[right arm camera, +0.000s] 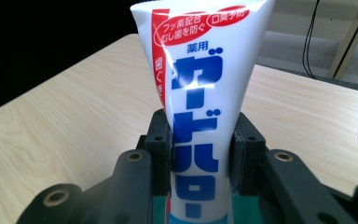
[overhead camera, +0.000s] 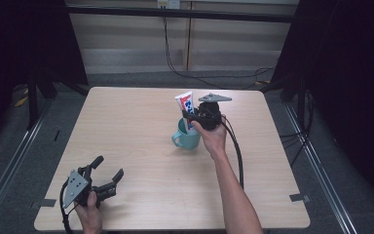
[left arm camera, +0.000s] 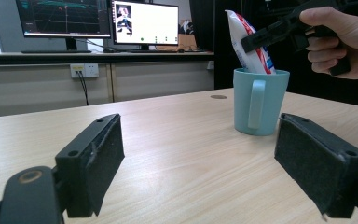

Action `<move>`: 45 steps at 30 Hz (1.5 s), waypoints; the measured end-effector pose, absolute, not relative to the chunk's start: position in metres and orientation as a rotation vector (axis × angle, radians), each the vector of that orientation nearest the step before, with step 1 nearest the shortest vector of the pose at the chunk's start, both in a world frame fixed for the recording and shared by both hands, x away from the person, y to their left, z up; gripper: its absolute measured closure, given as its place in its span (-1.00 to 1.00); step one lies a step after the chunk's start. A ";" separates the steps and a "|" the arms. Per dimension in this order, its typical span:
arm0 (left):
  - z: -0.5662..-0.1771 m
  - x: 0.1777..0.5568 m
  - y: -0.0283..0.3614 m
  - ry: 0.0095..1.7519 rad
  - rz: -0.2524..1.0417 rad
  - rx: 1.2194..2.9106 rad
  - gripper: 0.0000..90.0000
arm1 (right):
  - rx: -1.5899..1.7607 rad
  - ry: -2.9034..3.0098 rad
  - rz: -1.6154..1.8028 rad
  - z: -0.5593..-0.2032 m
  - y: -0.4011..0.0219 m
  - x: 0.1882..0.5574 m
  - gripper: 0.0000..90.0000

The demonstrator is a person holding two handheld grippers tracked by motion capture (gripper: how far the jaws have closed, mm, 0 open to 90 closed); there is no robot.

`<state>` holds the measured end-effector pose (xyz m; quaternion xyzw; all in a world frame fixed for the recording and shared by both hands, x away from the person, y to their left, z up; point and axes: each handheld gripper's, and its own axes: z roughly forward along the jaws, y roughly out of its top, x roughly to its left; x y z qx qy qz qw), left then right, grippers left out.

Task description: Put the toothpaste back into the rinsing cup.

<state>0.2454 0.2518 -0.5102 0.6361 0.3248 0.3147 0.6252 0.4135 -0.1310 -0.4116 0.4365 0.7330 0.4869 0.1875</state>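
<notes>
Right gripper (right arm camera: 200, 140) in my right hand has its 2 black jaws pressed on the white plastic toothpaste tube with blue and red lettering (right arm camera: 200, 93), pinching it around the middle. From the high view that tube (overhead camera: 186, 109) stands with its lower end inside the teal ceramic mug (overhead camera: 187, 138) near the middle of the pale wooden table (overhead camera: 126, 131). My judgement: I am at the step of setting the tube into the mug, with letting go not yet done. Next I would need to part the jaws gently and lift straight up, so the tube does not tip the mug or come out with me.

My left gripper (overhead camera: 97, 183) rests at the near left corner of the table, jaws wide apart with nothing between them.

Farther off, seen from the left gripper view, the tube's (left arm camera: 249, 42) long axis runs nearly upright, leaning slightly, flat crimped end pointing up, its lower end hidden inside the mug (left arm camera: 258, 100).
</notes>
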 end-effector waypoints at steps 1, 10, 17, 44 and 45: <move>-0.510 0.245 0.252 0.745 0.722 1.460 -0.65 | 1.228 2.063 1.370 -0.412 -0.131 0.414 0.45; -0.510 0.245 0.251 0.749 0.723 1.454 -0.65 | 1.235 2.064 1.361 -0.417 -0.138 0.409 0.44; -0.510 0.245 0.251 0.748 0.719 1.452 -0.65 | 1.231 2.092 1.302 -0.424 -0.139 0.406 0.43; -0.510 0.246 0.252 0.752 0.728 1.449 -0.66 | 1.256 2.126 1.275 -0.438 -0.143 0.405 0.27; -0.510 0.246 0.252 0.752 0.728 1.449 -0.66 | 1.256 2.126 1.275 -0.438 -0.143 0.405 0.27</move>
